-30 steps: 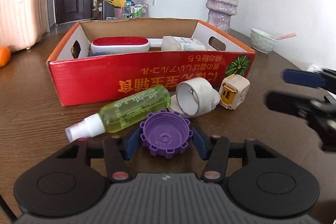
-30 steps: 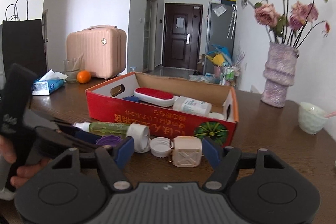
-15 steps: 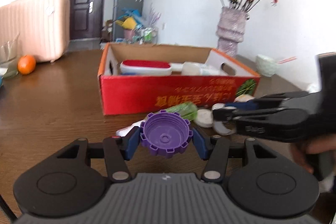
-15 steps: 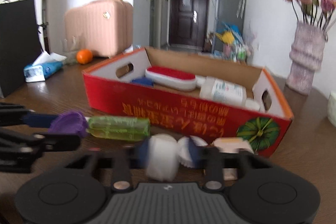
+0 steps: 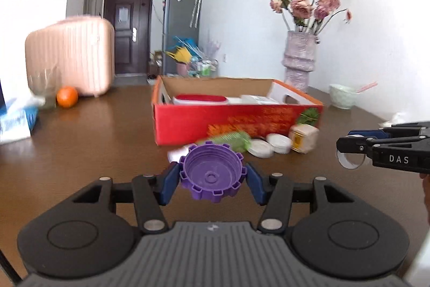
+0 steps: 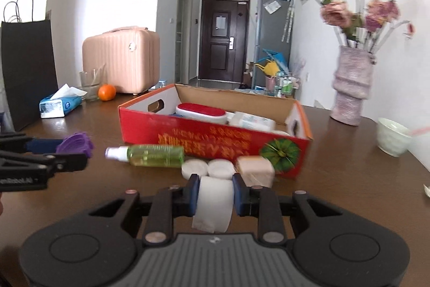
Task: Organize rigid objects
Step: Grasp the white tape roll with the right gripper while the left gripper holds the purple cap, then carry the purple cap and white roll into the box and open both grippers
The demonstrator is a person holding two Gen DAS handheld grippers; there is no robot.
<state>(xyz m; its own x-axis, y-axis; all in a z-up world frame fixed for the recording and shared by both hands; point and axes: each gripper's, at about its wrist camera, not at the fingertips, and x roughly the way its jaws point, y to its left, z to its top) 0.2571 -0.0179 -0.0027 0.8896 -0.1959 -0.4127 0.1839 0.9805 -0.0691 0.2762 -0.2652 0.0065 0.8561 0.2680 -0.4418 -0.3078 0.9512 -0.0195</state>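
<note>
The left gripper (image 5: 212, 180) squeezes a purple cap (image 5: 212, 174) with bumpy teeth round its rim, hollow side facing the camera, lifted above the brown table (image 5: 94, 141). The right gripper (image 6: 215, 194) pinches a white roll (image 6: 214, 203) tight between its blue pads. The red box (image 6: 215, 137) sits at twelve o'clock – inside lie a red-topped brush (image 6: 201, 109) and a white bottle (image 6: 252, 121), partly hidden by the box wall. In front of the box lie a green spray bottle (image 6: 153, 155), two white lids (image 6: 207, 168) and a beige block (image 6: 255, 168). The left view blurs these; the right view shows them clearly – and only it shows the black bag (image 6: 27, 66) at nine o'clock
</note>
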